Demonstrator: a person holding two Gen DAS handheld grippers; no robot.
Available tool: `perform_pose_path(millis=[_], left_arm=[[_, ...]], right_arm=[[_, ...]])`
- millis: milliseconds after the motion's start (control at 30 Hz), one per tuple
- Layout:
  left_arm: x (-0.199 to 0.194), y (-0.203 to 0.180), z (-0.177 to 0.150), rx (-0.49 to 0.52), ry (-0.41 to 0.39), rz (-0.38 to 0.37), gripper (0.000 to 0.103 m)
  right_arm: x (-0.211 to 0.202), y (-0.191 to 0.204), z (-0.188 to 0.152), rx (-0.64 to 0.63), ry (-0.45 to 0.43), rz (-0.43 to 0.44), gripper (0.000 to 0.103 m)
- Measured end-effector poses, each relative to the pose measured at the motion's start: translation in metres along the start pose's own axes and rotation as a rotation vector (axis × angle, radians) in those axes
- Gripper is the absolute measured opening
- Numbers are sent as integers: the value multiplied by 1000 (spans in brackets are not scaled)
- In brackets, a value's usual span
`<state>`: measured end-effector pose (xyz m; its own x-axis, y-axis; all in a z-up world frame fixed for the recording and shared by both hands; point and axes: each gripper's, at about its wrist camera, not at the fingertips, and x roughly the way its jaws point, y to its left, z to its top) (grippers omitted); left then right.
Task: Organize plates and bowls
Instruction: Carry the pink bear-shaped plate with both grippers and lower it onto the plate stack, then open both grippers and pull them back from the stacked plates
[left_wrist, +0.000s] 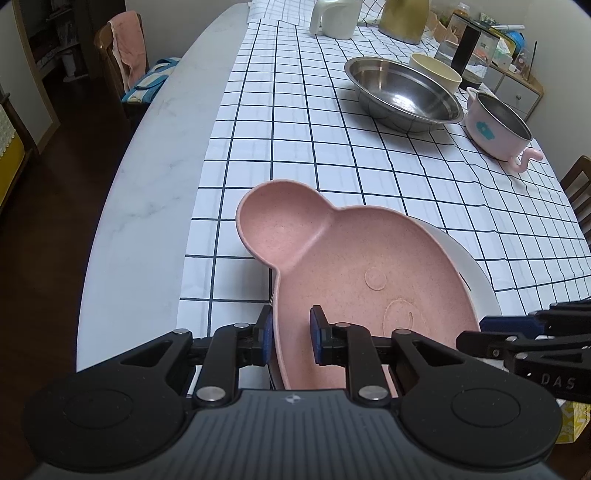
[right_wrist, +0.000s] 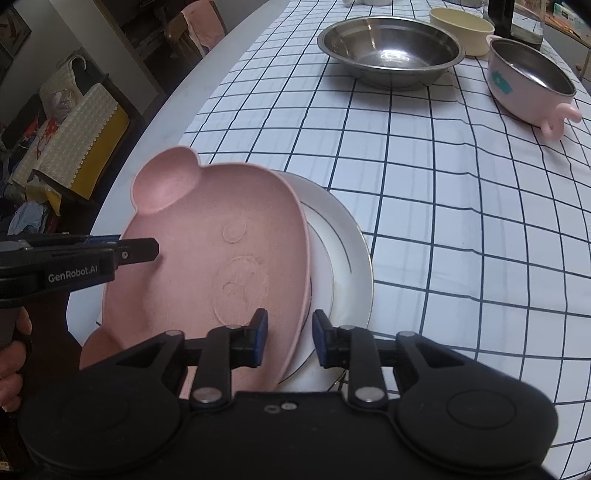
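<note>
A white cloth with a dark grid (left_wrist: 332, 155) covers most of the pale, marble-look bench (left_wrist: 155, 192). At its far end stand a white jug-like container (left_wrist: 334, 18) and a mustard-yellow object (left_wrist: 404, 18), with a dark upright box (left_wrist: 469, 48) and some clutter beside them. Left of the bench, a wooden chair (left_wrist: 107, 48) carries a pink towel (left_wrist: 127, 44) over its back, and a blue-striped bag (left_wrist: 151, 79) sits on the seat. The floor is dark

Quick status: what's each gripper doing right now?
Left gripper: shut on the pink plate's rim.
Right gripper: open, jaws either side of the pink plate's rim, not pressing; white plate beneath.
</note>
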<state>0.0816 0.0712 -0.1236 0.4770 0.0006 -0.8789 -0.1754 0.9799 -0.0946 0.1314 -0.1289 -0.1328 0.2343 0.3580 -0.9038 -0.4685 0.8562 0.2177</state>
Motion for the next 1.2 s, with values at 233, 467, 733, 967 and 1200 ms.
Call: perform_pose_path(millis=[233,467,733,967,1200], left_arm=[[-11,-1,-2,16,-30,-7,25],[-33,-5,-1,35,-86,-29,28],[-60,-17,-1,74,-149,-71,29],[-82,-32,6,113,-220,-107,33],[-99,-53,17,157,-303,-134,57]], right_arm=[[-16,2,-1,-7,-49,-8,35],[-37,9,-1,-10,-109,-12,35],[-66,17,-5,-20,-200,-35,58],[-97,21,-7,-26,-287,-55,65],[-125,16,-5,-16,-362,-95,79]])
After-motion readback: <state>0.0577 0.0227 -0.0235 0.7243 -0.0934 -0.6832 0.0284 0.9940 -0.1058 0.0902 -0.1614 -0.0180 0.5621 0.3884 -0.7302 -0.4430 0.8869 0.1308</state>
